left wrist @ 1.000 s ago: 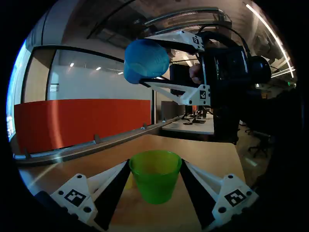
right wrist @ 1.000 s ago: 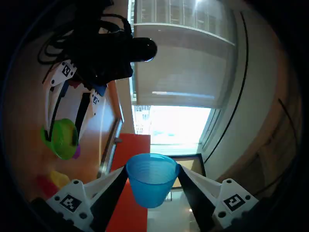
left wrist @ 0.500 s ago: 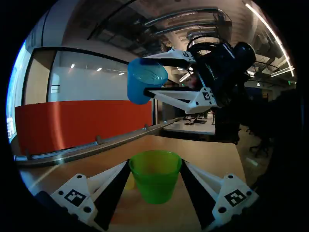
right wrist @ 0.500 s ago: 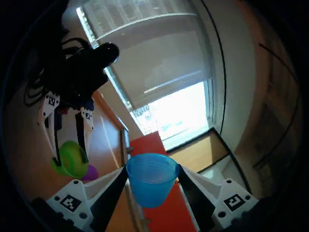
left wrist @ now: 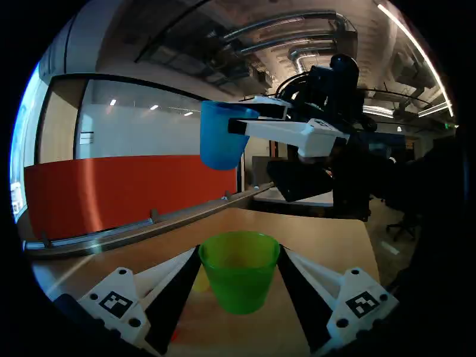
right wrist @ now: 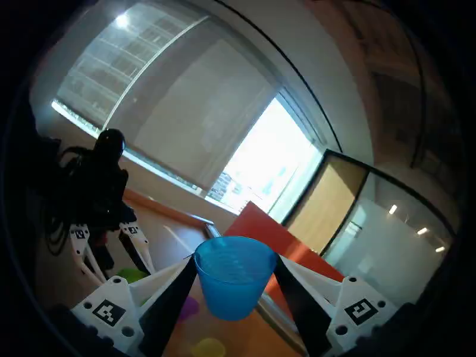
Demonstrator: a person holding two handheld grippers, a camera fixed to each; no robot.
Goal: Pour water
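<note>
Left gripper: closed on green cup, held upright over table.
Right gripper: closed on blue cup, held upright, higher than green cup.

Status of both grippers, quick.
Left gripper: closed, holding the green cup upright.
Right gripper: closed, holding the blue cup.
</note>
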